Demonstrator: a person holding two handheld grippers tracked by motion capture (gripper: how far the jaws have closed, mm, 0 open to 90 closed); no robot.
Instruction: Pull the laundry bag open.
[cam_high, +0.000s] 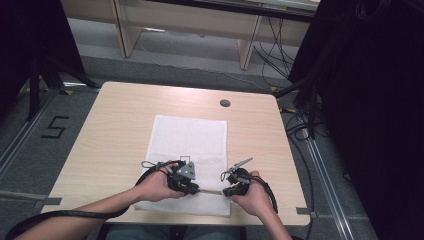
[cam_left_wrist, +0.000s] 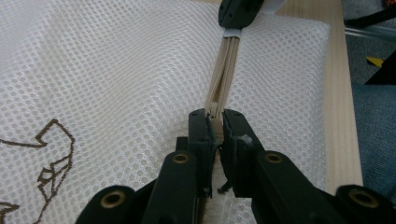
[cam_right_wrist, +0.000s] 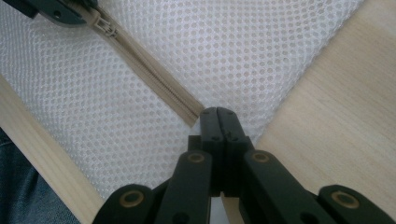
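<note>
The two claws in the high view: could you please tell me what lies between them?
A beige zipper runs between the left claw and the right claw, along the near edge of the white mesh bag; both gripper views show it too.

Black two-jawed tool (cam_left_wrist: 215, 122) with brass-coloured rivets, grey three-cornered plate, trailing black cable.

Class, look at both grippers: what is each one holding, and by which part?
The left gripper pinches the zipper pull of the white mesh bag. The right gripper is shut on the bag's edge at the zipper's end.
</note>
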